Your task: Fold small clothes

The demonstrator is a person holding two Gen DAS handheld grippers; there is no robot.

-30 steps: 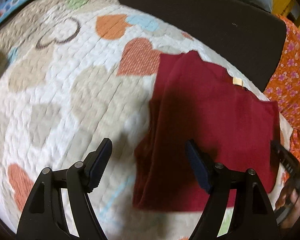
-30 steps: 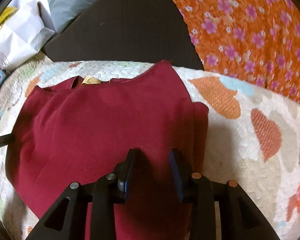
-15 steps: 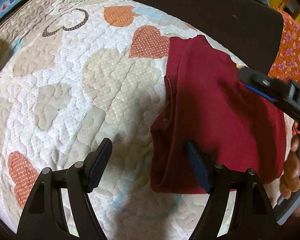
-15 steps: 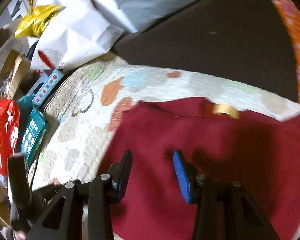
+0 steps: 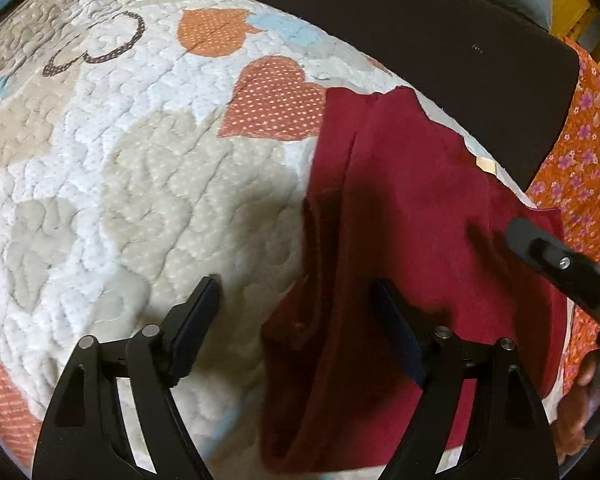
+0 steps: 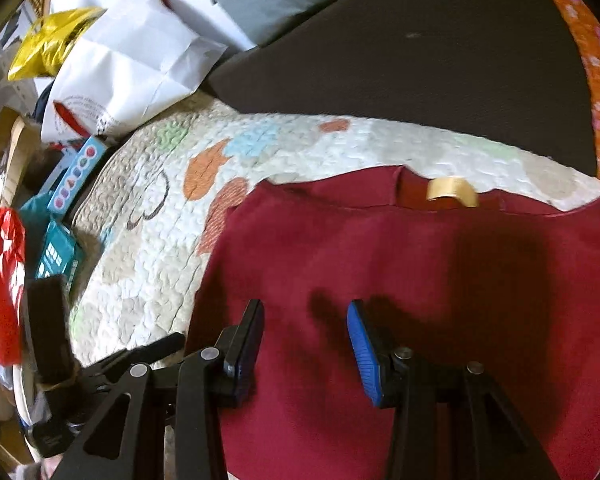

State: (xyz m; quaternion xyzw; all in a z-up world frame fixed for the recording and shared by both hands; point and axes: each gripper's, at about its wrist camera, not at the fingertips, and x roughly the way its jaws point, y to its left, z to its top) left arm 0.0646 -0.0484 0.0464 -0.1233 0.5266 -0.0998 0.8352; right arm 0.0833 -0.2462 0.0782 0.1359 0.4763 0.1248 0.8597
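A: Change since the frame a second back: the right gripper (image 6: 305,344) has swung off the right edge of the dark red garment (image 6: 399,280) toward its left side. The white paper bag (image 6: 132,64) and the teal boxes (image 6: 56,252) now fill the left of its view, where the orange floral cloth (image 6: 595,80) filled the right before. Its fingers stand wider apart than they did then.

B: Anything between them?

A: No. Jaws parted, nothing clamped, only garment surface below them. The blue pad (image 6: 363,352) is bare.

B: Left gripper (image 5: 296,332)?

A: Jaws spread wide, nothing gripped. The left finger (image 5: 196,320) sits over the heart-print quilt (image 5: 120,184), the right one over the garment (image 5: 411,240), so the garment's left edge runs between them. Its view has hardly shifted.

B: Garment position?

A: Lying on the quilt, toward the side next to the orange floral cloth (image 5: 579,152). The neck edge with its tan label (image 6: 451,190) faces the dark brown panel (image 6: 419,60) at the far side. The left side shows a lengthwise fold ridge (image 5: 339,220), doubled over. From the left wrist view, one finger of the right gripper (image 5: 555,264) enters from the right edge above the garment; I cannot tell whether it touches.
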